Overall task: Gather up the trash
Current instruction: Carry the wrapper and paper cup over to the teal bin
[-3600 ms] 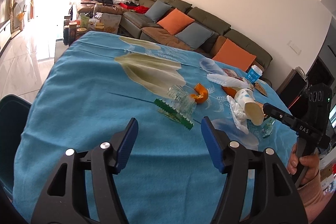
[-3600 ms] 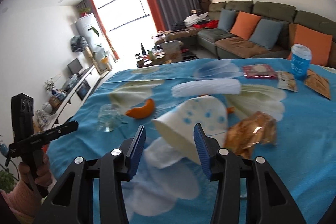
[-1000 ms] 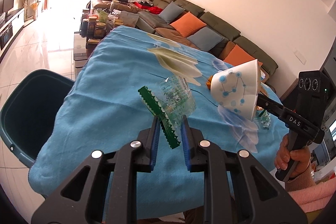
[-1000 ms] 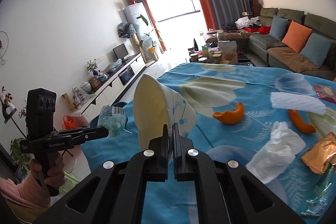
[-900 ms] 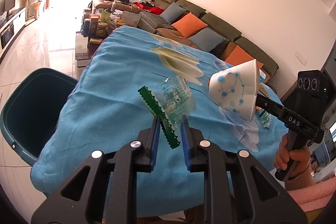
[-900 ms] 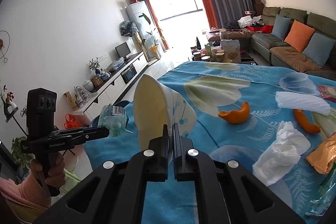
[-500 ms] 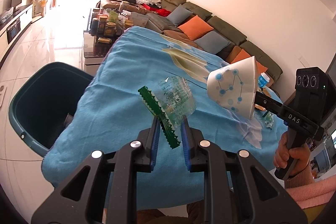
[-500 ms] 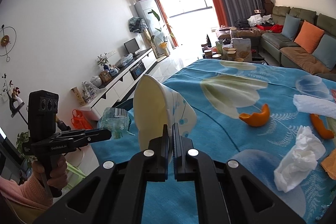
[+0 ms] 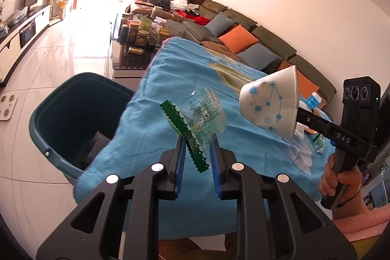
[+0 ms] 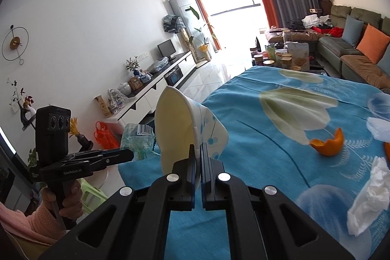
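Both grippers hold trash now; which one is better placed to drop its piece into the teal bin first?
Probably left. The left gripper, shut on the clear plastic wrapper, is nearer the teal bin; the right gripper with the white paper cup is farther away over the blue tablecloth.

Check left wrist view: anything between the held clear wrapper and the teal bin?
Only the hanging edge of the blue tablecloth. The crumpled clear plastic wrapper with green trim sits in the left claw, over the cloth; the teal plastic bin stands beyond.

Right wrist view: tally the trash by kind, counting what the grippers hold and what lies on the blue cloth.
Paper cup: 1
Clear plastic wrapper: 1
Orange peel pieces: 2
White tissues: 2
Total: 6
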`<action>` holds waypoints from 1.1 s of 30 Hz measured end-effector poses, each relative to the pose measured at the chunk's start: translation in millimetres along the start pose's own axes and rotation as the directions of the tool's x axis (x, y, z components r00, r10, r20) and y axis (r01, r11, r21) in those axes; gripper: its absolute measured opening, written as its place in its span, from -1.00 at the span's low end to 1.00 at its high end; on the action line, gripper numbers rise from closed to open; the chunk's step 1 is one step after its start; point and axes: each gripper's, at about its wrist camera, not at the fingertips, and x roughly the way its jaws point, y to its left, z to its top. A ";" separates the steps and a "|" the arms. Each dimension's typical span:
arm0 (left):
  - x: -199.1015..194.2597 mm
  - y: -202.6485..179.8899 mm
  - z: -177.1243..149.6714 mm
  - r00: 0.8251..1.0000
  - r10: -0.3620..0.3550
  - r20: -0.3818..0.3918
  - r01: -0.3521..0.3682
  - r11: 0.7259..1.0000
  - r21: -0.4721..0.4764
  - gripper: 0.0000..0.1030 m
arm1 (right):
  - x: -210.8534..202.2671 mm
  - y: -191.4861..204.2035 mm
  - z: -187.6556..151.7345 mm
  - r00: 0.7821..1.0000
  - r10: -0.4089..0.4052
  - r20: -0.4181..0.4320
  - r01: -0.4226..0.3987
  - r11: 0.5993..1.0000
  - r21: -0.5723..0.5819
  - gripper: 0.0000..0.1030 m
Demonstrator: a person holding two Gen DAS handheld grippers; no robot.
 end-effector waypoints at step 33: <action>-35.1 74.5 7.7 0.983 0.179 0.052 -0.171 0.978 -0.122 -0.61 | 86.5 58.4 33.7 0.984 0.136 -0.114 -0.150 0.982 -0.117 -0.95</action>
